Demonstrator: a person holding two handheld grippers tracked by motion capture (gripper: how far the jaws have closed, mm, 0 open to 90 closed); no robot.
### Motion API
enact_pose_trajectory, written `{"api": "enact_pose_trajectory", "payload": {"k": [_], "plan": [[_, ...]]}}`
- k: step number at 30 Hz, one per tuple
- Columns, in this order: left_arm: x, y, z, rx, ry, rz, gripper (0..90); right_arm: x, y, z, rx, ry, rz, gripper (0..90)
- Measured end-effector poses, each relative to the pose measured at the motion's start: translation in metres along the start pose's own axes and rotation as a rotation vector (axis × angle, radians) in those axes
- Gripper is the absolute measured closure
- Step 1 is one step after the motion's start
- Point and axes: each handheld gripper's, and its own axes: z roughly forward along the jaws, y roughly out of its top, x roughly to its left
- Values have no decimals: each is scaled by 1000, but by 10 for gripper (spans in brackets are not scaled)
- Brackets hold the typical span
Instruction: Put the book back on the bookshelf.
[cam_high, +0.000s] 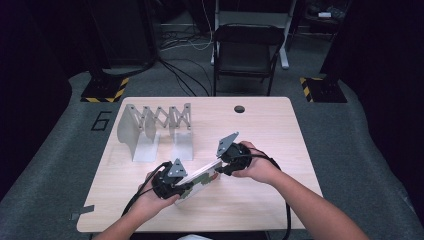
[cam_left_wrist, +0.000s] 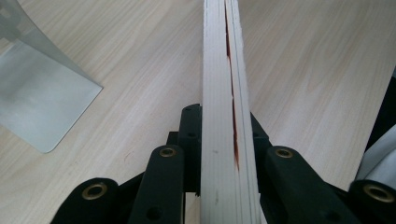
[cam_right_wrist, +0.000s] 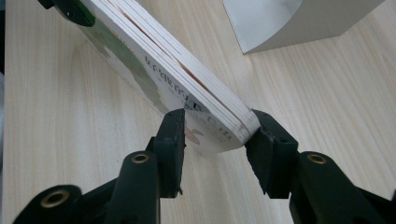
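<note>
Jaws of left gripper (cam_left_wrist: 224, 154) clamp the book (cam_left_wrist: 224, 93), right gripper (cam_right_wrist: 215, 140) loosely straddles its half-hidden cover

Two bare forearms come up from the bottom edge of the high view, with no sleeve showing on either. Each hand carries a matt black plastic two-jaw gripper: the left gripper (cam_high: 186, 188) and the right gripper (cam_high: 220, 171). On top of each body sits a flat grey three-cornered plate, and a thick black cable trails from each back along the arm (the right one runs down beside the forearm to the table edge). Seen close in the gripper views, the jaws are chunky black link arms with brass-coloured ring bushings at the pivots, small dark screw holes, and squared black pads at the tips.
</note>
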Motion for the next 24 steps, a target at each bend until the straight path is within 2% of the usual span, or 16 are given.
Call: {"api": "enact_pose_trajectory", "payload": {"k": [9, 11, 17, 24], "plan": [[3, 1, -3, -4, 6, -9, 760, -2, 3, 4, -5, 1, 13, 539], [4, 1, -4, -5, 7, -7, 760, -2, 3, 4, -1, 16, 32, 527], [6, 0, -7, -12, 9, -14, 760, -2, 7, 5, -3, 24, 41, 505], [9, 0, -15, -17, 19, -21, 760, -3, 9, 6, -36, 36, 65, 450]]}}
